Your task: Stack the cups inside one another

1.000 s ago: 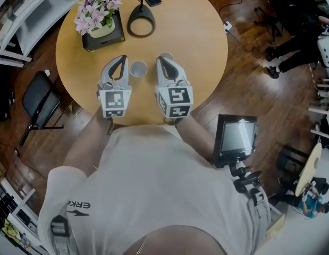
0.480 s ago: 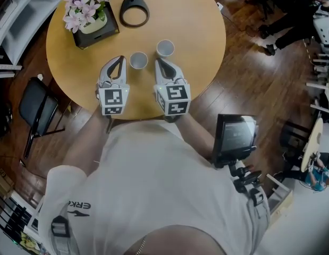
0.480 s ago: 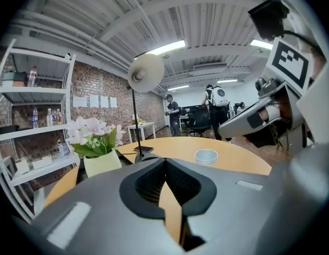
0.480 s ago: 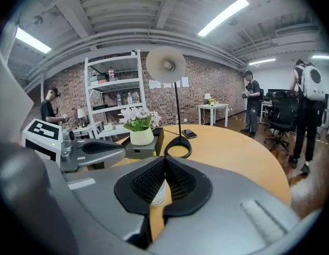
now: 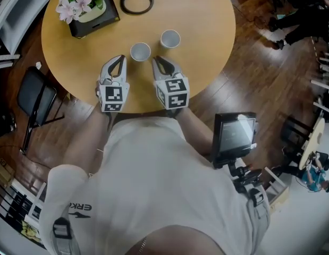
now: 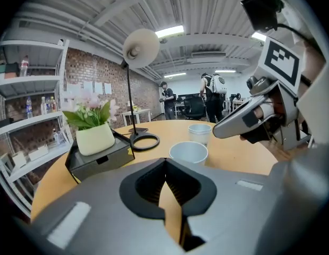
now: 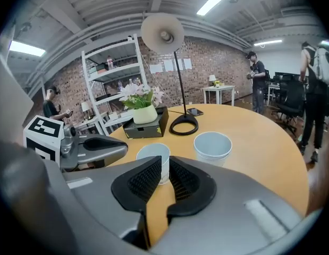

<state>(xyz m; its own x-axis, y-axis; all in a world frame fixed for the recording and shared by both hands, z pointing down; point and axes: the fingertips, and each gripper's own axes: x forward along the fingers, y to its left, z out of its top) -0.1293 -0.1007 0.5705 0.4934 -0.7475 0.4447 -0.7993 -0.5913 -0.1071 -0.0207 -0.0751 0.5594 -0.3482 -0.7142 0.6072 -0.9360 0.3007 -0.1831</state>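
Two cups (image 5: 140, 51) stand apart; left gripper (image 5: 118, 58) jaws together — right gripper (image 5: 157, 60) jaws just opening, empty.

The left hand-held gripper (image 5: 120, 58) is closed; the right hand-held gripper (image 5: 156, 59), empty, has just been opening slightly.

The right gripper (image 7: 165, 166) has just been opening slightly, nothing between its fingers (image 7: 138, 184); two cups (image 7: 212, 144) stand ahead on the tabletop (image 7: 262, 142).
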